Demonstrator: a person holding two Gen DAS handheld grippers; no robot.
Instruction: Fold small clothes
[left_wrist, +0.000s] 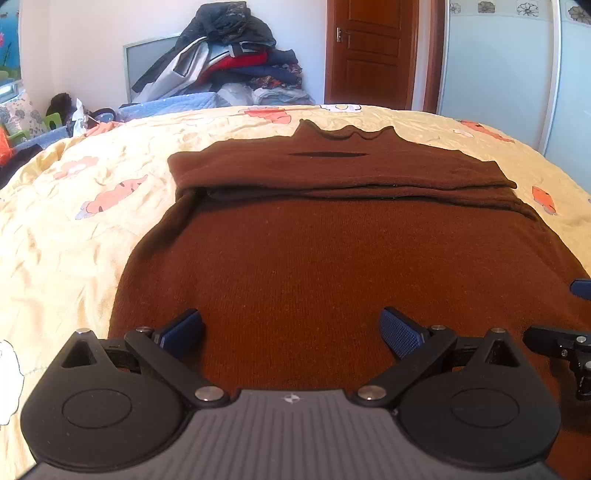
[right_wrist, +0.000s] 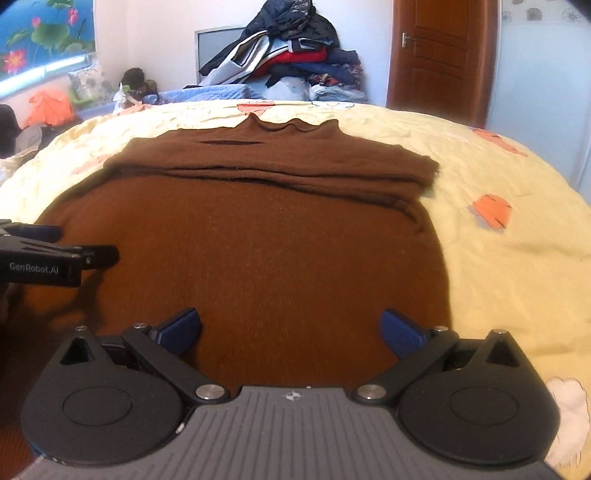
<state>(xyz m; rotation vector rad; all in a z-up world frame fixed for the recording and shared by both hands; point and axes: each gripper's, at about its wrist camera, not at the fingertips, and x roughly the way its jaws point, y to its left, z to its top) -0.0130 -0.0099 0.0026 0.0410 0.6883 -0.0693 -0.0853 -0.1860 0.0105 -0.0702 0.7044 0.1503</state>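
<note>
A brown knit sweater (left_wrist: 332, 251) lies flat on the bed, collar at the far end, both sleeves folded across the chest in a band (left_wrist: 332, 181). It also shows in the right wrist view (right_wrist: 258, 236). My left gripper (left_wrist: 291, 332) is open and empty, low over the sweater's near hem, left of centre. My right gripper (right_wrist: 291, 332) is open and empty over the near hem toward the sweater's right edge. The right gripper shows at the right edge of the left wrist view (left_wrist: 569, 339); the left gripper shows at the left edge of the right wrist view (right_wrist: 55, 254).
The bed has a pale yellow quilt (left_wrist: 74, 229) with orange prints. A pile of clothes (left_wrist: 236, 55) stands against the far wall beside a wooden door (left_wrist: 373, 51). A wardrobe (left_wrist: 498, 74) is at the far right. Clutter (right_wrist: 48, 107) sits by the left window.
</note>
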